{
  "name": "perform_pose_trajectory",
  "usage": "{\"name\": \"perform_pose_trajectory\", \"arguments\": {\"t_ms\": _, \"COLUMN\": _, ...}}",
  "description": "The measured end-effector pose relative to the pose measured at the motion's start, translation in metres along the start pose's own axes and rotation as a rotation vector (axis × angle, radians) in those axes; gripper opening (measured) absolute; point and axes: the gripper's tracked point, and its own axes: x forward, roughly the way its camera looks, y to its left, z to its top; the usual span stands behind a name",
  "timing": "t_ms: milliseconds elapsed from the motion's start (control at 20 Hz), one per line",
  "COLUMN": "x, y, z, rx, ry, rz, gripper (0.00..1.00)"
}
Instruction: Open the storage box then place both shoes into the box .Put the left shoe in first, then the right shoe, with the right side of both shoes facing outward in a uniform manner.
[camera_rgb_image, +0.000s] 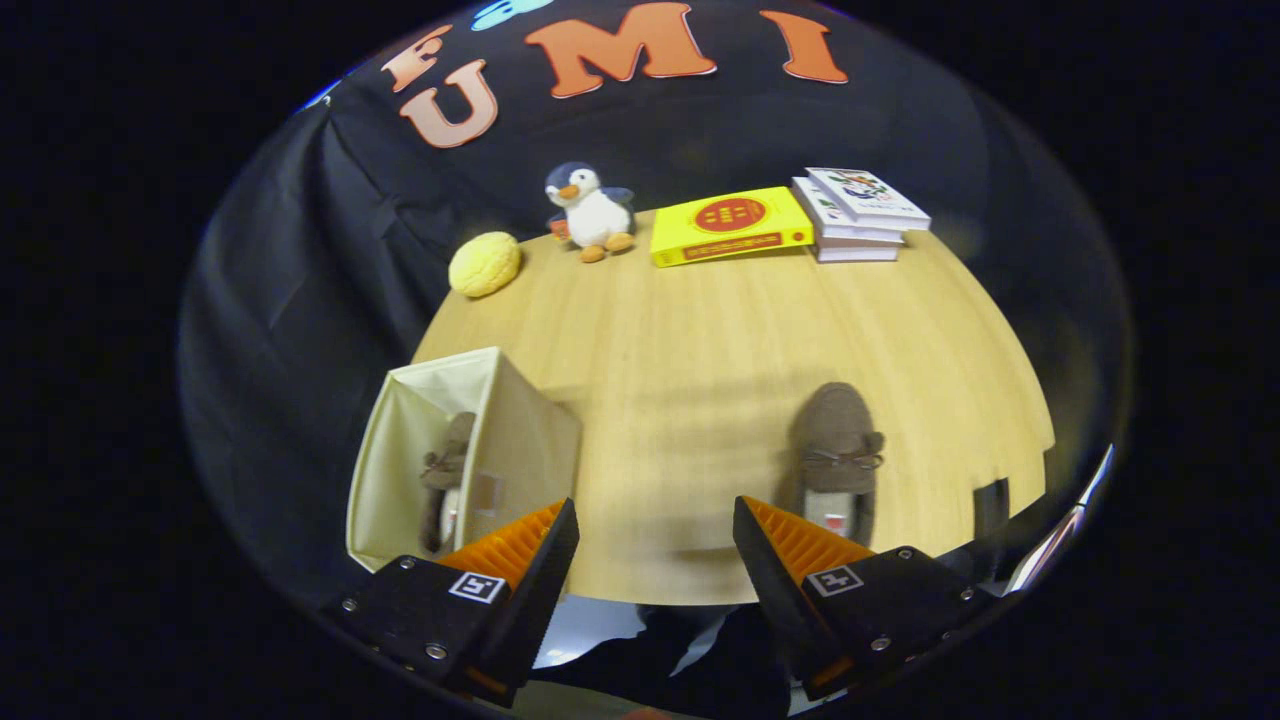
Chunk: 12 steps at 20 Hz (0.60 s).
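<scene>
Wooden table (700, 340) holds a soft, light brown shoe (836, 455); gripper (655, 545) spread empty, heel collar looks the best grab.

We see a staged recording booth got up like a home corner: a round wooden table (700, 340) stands against a black cloth wall (300, 260), and household props line its far edge, a toy penguin (590, 212), a yellow book (728, 226), stacked books (858, 214) and a yellow bun-shaped toy (485, 264).
</scene>
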Motion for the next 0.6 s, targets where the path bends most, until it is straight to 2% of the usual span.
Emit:
{"name": "perform_pose_trajectory", "arguments": {"t_ms": 200, "x": 0.013, "y": -0.072, "z": -0.018, "rx": 0.000, "ry": 0.018, "rz": -0.088, "gripper": 0.94}}
{"name": "perform_pose_trajectory", "arguments": {"t_ms": 300, "x": 0.023, "y": -0.097, "z": -0.030, "rx": 0.018, "ry": 0.036, "rz": -0.104, "gripper": 0.93}}
{"name": "perform_pose_trajectory", "arguments": {"t_ms": 500, "x": 0.049, "y": -0.134, "z": -0.048, "rx": 0.004, "ry": 0.060, "rz": -0.130, "gripper": 0.83}}
{"name": "perform_pose_trajectory", "arguments": {"t_ms": 600, "x": 0.065, "y": -0.143, "z": -0.049, "rx": -0.004, "ry": 0.052, "rz": -0.133, "gripper": 0.76}}
